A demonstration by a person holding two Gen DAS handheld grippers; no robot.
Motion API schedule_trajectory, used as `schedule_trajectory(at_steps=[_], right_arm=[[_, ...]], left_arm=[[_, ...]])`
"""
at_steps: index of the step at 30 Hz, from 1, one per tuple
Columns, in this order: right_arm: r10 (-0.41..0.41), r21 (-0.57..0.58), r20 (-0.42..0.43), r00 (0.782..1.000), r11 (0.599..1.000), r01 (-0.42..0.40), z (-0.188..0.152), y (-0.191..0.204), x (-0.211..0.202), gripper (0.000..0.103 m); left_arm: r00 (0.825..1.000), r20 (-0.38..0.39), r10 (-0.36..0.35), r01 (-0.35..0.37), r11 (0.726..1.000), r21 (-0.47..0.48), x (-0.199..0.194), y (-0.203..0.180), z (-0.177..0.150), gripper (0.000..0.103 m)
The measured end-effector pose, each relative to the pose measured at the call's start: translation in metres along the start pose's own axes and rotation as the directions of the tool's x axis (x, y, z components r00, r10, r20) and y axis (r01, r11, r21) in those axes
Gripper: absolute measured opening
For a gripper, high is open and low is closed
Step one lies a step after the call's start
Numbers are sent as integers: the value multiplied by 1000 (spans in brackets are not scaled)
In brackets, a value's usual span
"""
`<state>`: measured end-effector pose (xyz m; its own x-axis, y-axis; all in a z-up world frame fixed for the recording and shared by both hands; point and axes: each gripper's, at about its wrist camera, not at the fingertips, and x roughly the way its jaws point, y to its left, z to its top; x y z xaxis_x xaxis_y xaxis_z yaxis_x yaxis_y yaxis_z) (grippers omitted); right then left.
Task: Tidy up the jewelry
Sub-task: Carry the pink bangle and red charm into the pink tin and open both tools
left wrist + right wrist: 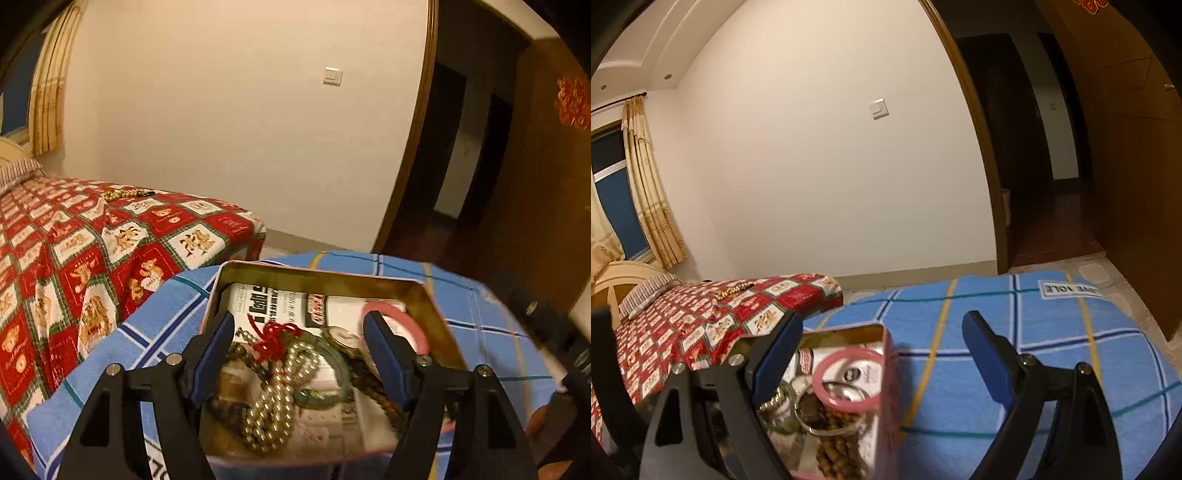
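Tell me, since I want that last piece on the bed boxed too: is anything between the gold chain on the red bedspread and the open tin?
Nothing visible blocks it. The gold chain lies alone on the red bedspread; only bare bedspread and blue checked blanket lie between it and the open tin. Both grippers are open.

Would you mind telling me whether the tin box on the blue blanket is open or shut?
Open. The tin box has no lid on it, and the pearl necklace and pink bangle lie exposed inside.

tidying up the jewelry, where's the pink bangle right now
The pink bangle lies inside the open tin box, at its right side beside the watch; in the right wrist view it sits just inside the tin's right wall.
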<state>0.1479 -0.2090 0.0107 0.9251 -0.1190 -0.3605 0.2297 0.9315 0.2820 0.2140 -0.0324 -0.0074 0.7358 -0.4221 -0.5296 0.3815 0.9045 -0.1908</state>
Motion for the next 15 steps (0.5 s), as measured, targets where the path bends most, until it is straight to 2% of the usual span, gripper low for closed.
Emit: schedule_trajectory(at_steps=[4,8,15], right_arm=[[-33,4,-52,998,999,34,-8,-7,-10,91],[-7,21,-102,995,1000,9,-18,-11,-19,91],[5,-57,-90,996,998,-10,-33,-2,-53,91]], left_arm=[[1000,11,10,-10,999,-37,-26,8,-10,72],[999,27,42,-41,998,-45,-59,14,-29,72],[995,-15,95,-96,993,-63,-88,26,-59,72]])
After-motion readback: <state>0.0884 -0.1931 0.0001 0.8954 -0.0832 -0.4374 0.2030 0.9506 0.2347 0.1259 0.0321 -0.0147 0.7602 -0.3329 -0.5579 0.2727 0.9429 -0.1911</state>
